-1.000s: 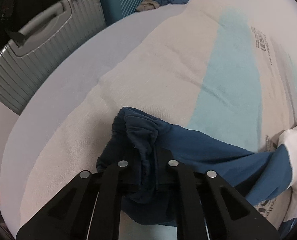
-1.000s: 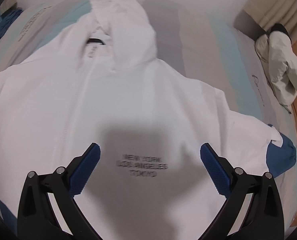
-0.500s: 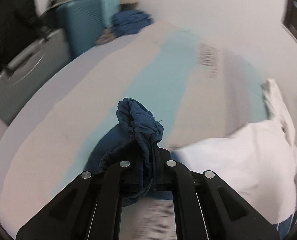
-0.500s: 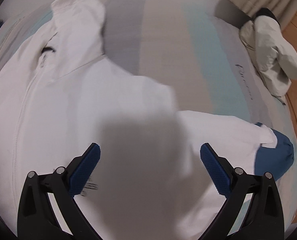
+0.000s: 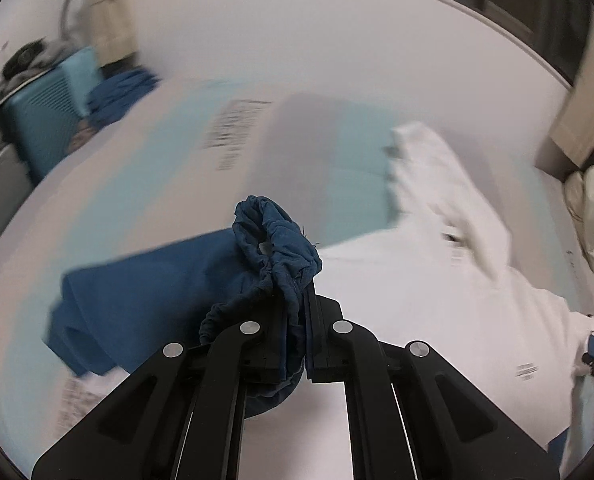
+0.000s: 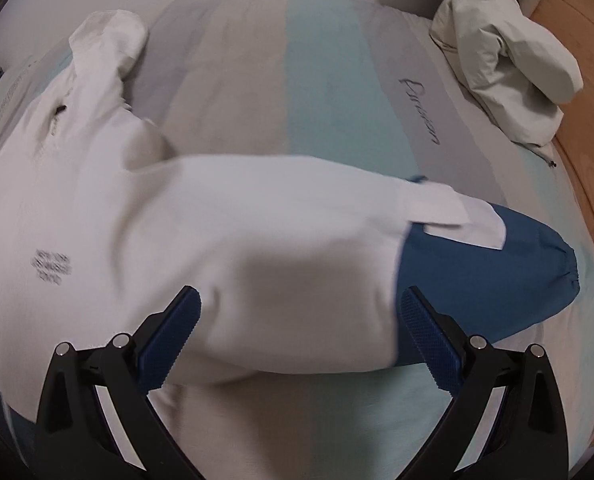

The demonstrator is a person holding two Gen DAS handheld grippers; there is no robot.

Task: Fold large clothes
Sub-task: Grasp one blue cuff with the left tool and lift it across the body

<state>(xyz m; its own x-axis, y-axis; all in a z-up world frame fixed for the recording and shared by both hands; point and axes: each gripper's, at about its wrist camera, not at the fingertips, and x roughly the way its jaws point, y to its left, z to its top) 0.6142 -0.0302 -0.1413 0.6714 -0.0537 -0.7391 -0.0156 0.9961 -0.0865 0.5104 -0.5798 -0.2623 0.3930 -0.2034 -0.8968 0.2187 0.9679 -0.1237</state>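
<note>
Pinching the bunched elastic cuff (image 5: 275, 240) of the blue sleeve (image 5: 145, 292), the left claw (image 5: 297, 312) has its jaws pressed tight together on the fabric, with the sleeve trailing off to the left over the bed (image 5: 177, 168). That sleeve belongs to the white hoodie (image 6: 177, 216), which lies spread flat on the striped bedcover (image 6: 321, 92), hood toward the far left, small dark print on the chest. Over on the right, the other blue sleeve (image 6: 485, 276) lies flat near the right edge of the bed. The right claw (image 6: 301, 336) hangs above the hoodie body, jaws spread wide, nothing between them. A cream jacket (image 6: 505, 52) sits crumpled at the far right corner, well apart from the hoodie. Left-wrist view's pretty blurry; a teal suitcase (image 5: 49, 112) stands off the far left.
</note>
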